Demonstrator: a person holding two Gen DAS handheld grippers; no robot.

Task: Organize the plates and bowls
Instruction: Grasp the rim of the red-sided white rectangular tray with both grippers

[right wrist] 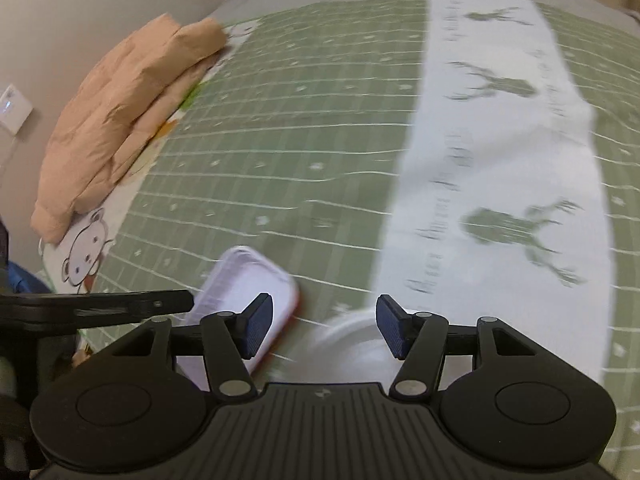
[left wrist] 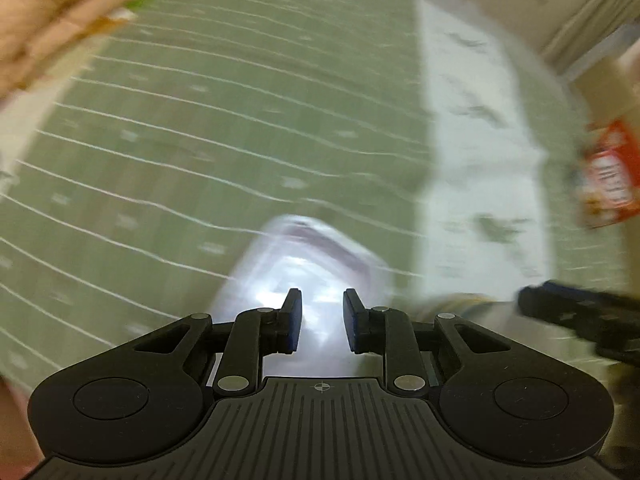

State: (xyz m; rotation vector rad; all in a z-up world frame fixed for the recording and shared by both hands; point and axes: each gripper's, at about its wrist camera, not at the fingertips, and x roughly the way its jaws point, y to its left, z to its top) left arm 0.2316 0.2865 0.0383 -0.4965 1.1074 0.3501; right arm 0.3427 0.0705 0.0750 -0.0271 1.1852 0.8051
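The rectangular tray [right wrist: 248,280], white with a red edge, lay on the green checked bedspread [right wrist: 280,140], and a round white bowl [right wrist: 352,340] sat just to its right, near the border of the white band printed with deer [right wrist: 500,160]. The right tool [right wrist: 324,328] hung above the gap between the two dishes with its blue pads [right wrist: 256,326] spread and nothing between them; whether the bowl's rim touched the right-hand pad was lost in blur. In the left wrist view the left tool [left wrist: 322,320] was released as well, its pads [left wrist: 294,320] apart over the smeared tray [left wrist: 304,272], with no visible contact. The black finger of the left tool [right wrist: 120,304] showed at the left edge of the right wrist view, beside the tray. A folded peach quilt [right wrist: 120,120] rested at the far left of the bed over a cartoon-bear cloth [right wrist: 84,248]. An orange-red packet [left wrist: 608,176] appeared at the right edge of the left view, too blurred to read.
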